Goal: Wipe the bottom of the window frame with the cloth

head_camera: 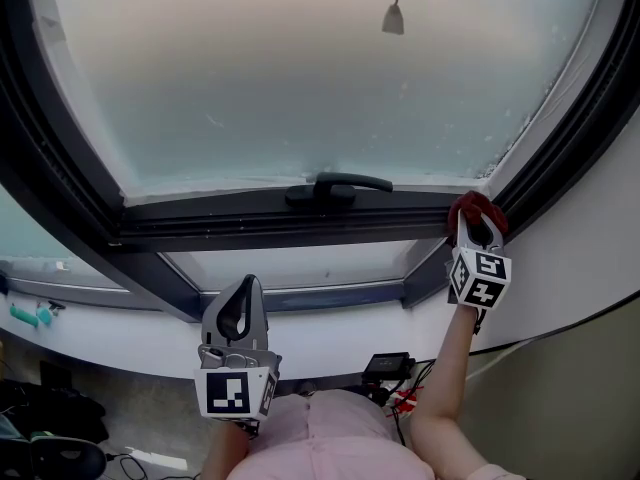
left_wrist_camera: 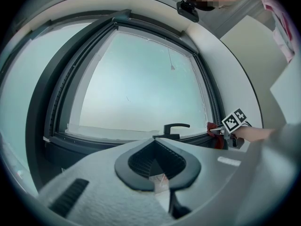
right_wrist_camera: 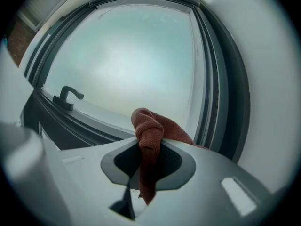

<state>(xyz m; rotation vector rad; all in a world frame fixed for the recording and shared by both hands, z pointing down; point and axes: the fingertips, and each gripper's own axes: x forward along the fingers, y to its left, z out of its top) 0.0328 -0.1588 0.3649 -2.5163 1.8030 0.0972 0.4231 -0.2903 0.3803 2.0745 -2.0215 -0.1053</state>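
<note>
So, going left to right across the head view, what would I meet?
Left gripper → black window handle → hanging cord pull → right gripper clamping the red cloth.

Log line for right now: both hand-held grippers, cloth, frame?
right hand-held gripper: shut on red cloth | red cloth at bottom right corner of window frame | left hand-held gripper: shut, empty, away from frame

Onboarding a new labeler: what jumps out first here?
The red cloth pinched in the right claw, at the bottom right corner of the window frame. Then the frosted pane with its dark handle at bottom centre. The left claw hangs shut and empty below the frame.
</note>
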